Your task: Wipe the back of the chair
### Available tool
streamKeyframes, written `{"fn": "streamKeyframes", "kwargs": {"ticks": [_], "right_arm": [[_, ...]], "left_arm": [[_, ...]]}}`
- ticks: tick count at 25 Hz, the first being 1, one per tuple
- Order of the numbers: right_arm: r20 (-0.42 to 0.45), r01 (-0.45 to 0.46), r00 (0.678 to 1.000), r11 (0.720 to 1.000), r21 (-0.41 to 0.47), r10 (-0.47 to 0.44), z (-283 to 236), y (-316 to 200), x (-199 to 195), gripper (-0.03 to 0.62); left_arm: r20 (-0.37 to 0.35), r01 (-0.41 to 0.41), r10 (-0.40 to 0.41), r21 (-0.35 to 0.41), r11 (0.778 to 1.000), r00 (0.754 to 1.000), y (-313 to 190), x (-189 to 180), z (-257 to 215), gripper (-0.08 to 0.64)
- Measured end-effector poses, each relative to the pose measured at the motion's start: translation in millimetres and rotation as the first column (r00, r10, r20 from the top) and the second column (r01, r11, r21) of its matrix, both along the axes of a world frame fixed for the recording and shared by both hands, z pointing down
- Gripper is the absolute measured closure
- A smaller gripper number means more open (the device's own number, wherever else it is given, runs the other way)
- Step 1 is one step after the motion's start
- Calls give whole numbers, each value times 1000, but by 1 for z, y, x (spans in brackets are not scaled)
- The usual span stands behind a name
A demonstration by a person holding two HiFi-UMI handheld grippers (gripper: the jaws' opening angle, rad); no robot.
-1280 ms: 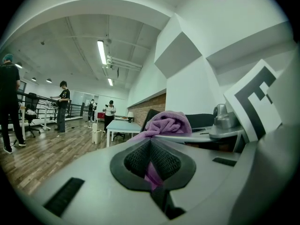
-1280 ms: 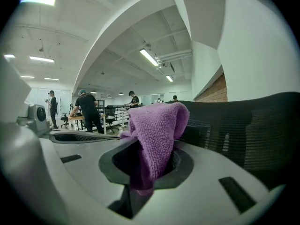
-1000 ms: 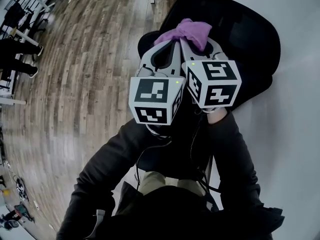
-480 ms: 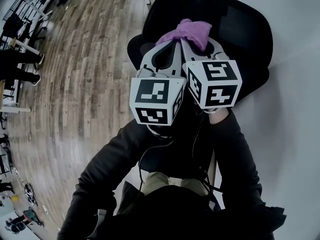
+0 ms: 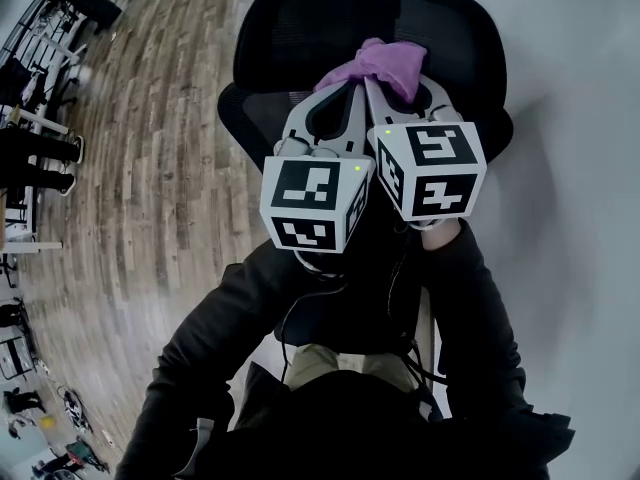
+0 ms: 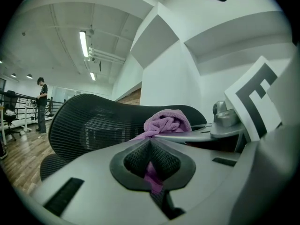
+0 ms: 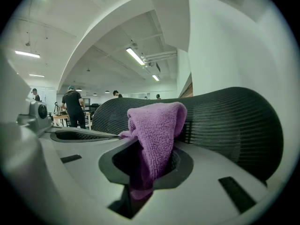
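Note:
A black mesh chair back [image 5: 330, 28] fills the top of the head view. Both grippers sit side by side just in front of it, each gripping the same purple cloth [image 5: 382, 63]. My left gripper [image 5: 350, 84] is shut, and a strip of the cloth [image 6: 152, 172] hangs between its jaws. My right gripper [image 5: 373, 81] is shut on the bunched cloth [image 7: 157, 125], which sticks up above its tips. Behind the cloth, the chair back [image 6: 89, 125] spans the left gripper view and likewise the chair back [image 7: 225, 121] in the right gripper view. Whether the cloth touches the mesh cannot be told.
A white wall [image 5: 580, 168] stands close on the right of the chair. The chair seat [image 5: 245, 118] juts out to the left above a wooden floor [image 5: 150, 188]. A person [image 6: 42, 102] and desks stand far off across the room.
The chair back has shifted left in the head view and now sits square and centred above the grippers. Both grippers and the cloth keep their pose.

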State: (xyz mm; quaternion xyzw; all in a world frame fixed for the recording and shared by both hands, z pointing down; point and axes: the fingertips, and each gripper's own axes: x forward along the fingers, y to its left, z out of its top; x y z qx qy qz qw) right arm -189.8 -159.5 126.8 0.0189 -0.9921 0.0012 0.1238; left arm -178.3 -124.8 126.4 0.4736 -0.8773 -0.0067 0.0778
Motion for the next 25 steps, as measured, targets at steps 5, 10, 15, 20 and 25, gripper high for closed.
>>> {"fn": "streamKeyframes", "kwargs": {"ticks": [5,10,15,20,25], "right_arm": [[0,-23,1000,1000,1,23,4,-25,23,523],[8,-56,998,998,5,56,-2,-48,46,523],[13,-87,996,996,15,87,-15,-71,67,523],[22,-118,993,993,22,117,-18,-90,90,523],[19,-135,991,990,40,134,-26,-100,103,523]], "left_arm": [[-10,-38,38,-14,999,999,-27,18,10,563],[-7,-72,72,1,997,997,-51,38,4,563],[-1,-103,103,9,995,995,-74,58,-8,563],[11,-136,136,12,991,991,-94,80,-11,563],[16,-157,157,17,987,988,-104,93,-19,563]]}}
